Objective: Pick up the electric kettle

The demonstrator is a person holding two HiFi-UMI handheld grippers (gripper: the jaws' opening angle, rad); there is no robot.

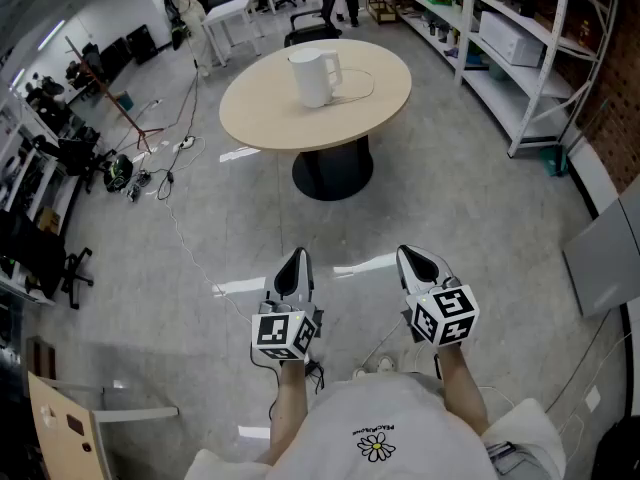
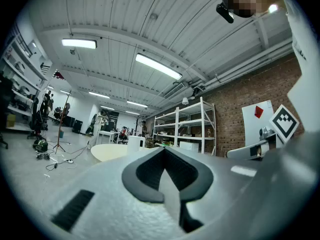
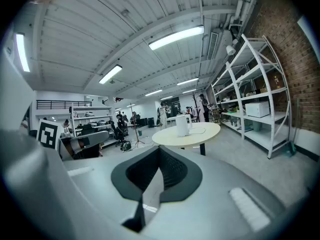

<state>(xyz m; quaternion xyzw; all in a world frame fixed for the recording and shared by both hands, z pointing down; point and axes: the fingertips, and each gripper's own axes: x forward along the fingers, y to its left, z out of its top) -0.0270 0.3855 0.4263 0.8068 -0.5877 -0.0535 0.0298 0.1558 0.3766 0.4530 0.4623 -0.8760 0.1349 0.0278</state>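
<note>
Fingers (image 2: 144,175) of the left gripper (image 1: 294,264) are pressed fully together with nothing between them. Those of the right gripper (image 1: 412,260) are the same, closed and empty. Both grippers are held out side by side on the near side of the room, over open floor (image 1: 450,198).

The kettle (image 1: 314,76) stands upright on the round bench (image 1: 385,103), far ahead and well apart from both grippers. Its handle (image 1: 334,68) is turned to the right, and a thin cord (image 1: 362,86) loops on the bench top to its right.

The step in hand looks like the approach, with no grasp begun. To do it well, close the distance to the bench first and open the fingers before reaching in. The right gripper seems the natural choice, since the handle faces that side. Bring it in level, put one finger through the handle and one outside, then close firmly. Lift straight up and slowly, because the cord may drag or tug. Whether the kettle sits on a separate base cannot be told from here.
</note>
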